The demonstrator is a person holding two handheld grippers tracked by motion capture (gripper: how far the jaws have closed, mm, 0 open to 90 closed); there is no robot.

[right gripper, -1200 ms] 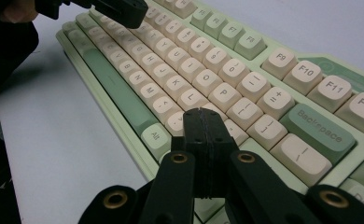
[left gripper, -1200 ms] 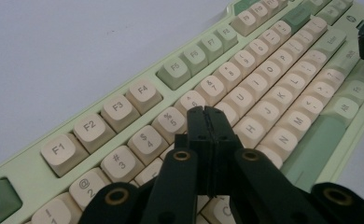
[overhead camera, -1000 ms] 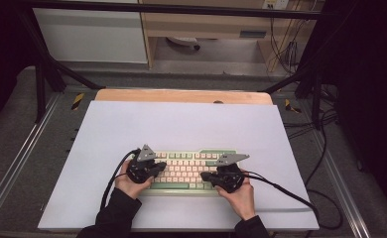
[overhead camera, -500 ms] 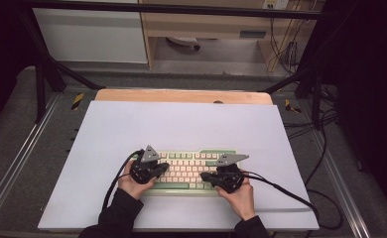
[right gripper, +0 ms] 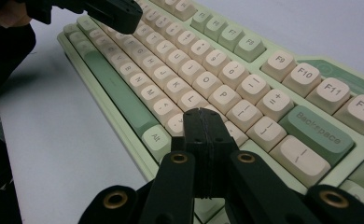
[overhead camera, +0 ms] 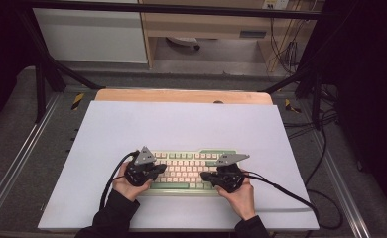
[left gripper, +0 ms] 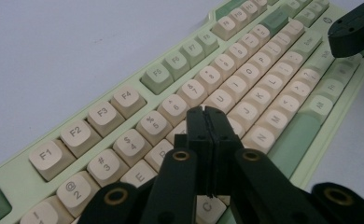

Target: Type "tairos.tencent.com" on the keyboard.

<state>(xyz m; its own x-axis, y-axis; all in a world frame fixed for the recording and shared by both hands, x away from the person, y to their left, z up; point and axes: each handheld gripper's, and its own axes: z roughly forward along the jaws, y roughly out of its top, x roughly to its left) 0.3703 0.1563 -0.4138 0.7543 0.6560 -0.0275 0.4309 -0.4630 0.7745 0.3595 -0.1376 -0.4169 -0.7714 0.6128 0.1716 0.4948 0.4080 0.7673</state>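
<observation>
Both sets of jaws are pressing shut on nothing, tips hovering over the keyboard: left gripper above its left half, right gripper above its right half. Its long axis is running crosswise along the bench, near the person.

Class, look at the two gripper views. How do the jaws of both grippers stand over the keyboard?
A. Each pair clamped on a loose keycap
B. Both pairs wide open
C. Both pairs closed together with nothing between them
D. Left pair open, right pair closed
C: the left gripper and the right gripper each show their black jaws pressed together, empty, above the keyboard.
</observation>
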